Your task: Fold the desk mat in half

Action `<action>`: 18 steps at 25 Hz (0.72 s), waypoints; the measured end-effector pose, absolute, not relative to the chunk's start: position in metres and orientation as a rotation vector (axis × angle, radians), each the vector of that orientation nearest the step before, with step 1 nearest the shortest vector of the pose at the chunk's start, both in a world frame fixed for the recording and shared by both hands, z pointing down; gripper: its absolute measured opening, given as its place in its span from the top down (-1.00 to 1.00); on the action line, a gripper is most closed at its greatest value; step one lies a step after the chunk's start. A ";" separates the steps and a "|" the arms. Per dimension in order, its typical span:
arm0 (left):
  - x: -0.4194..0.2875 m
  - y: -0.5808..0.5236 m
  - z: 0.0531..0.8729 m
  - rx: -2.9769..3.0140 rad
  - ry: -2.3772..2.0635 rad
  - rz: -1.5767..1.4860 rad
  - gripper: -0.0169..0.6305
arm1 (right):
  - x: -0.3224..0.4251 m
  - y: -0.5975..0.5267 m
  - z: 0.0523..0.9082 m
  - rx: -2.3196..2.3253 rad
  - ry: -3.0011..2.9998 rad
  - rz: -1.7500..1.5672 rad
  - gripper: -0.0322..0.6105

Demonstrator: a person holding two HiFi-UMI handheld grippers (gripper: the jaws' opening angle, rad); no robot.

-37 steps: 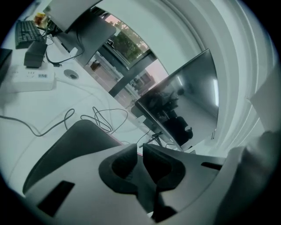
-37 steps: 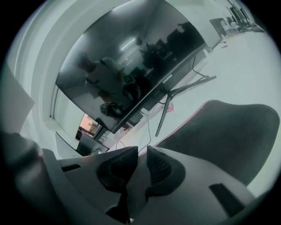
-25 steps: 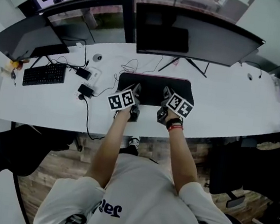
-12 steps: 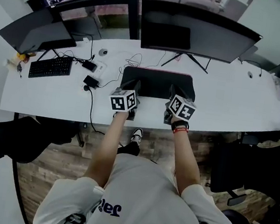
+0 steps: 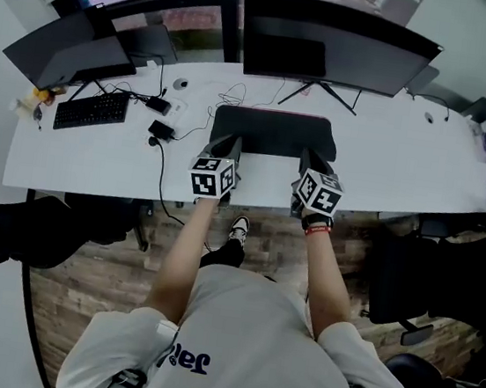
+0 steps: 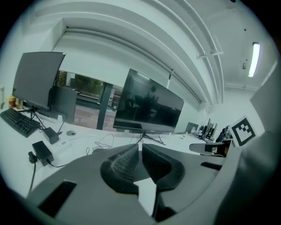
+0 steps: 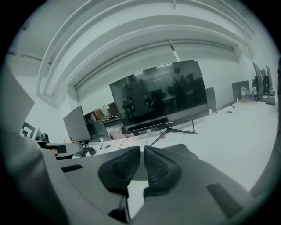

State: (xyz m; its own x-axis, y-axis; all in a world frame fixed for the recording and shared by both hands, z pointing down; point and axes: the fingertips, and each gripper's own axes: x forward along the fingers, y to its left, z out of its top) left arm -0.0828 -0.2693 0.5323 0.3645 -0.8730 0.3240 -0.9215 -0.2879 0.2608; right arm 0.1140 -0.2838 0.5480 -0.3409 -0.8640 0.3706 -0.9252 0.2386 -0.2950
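The black desk mat (image 5: 274,132) lies on the white tabletop (image 5: 405,179), just in front of the stand of the large curved monitor (image 5: 332,54), with its long side parallel to the near edge of the tabletop. Whether it is one layer or two, I cannot tell. The person stands at this near edge with both forearms stretched forward. The left tongs (image 5: 230,147) are over the near left corner of the desk mat and the right tongs (image 5: 308,157) are over the near right corner. From the head view it is not clear if they touch it. In the left gripper view the two ribbed pads of the left tongs (image 6: 139,146) stand almost together. There is only a thin slit between the tips, and nothing is clamped there. In the right gripper view the right tongs (image 7: 142,148) have just been closing. Their pads are also nearly together, with nothing between the tips. Both tongs point toward the monitor and a little downward. To the left of the desk mat there are loose cables (image 5: 233,103), a black power adapter (image 5: 160,129), a keyboard (image 5: 91,110) and a second monitor (image 5: 66,54). A dark office chair (image 5: 33,236) stands on the wooden floor (image 5: 91,302) at the left.
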 end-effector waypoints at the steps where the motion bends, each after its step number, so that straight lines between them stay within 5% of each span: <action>1: -0.082 -0.262 0.529 2.236 -1.573 0.156 0.83 | 0.117 -0.277 0.545 1.726 -2.369 0.697 0.78; 18: -0.067 -0.154 0.493 2.374 -1.668 0.168 0.88 | 0.151 -0.166 0.506 1.795 -2.416 0.492 0.85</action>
State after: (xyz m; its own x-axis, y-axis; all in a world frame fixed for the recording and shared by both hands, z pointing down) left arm -0.0672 -0.1537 0.4927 0.3434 -0.9113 0.2273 -0.9383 -0.3224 0.1249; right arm 0.1515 -0.1656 0.5062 -0.3048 -0.9156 0.2622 -0.9452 0.2570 -0.2014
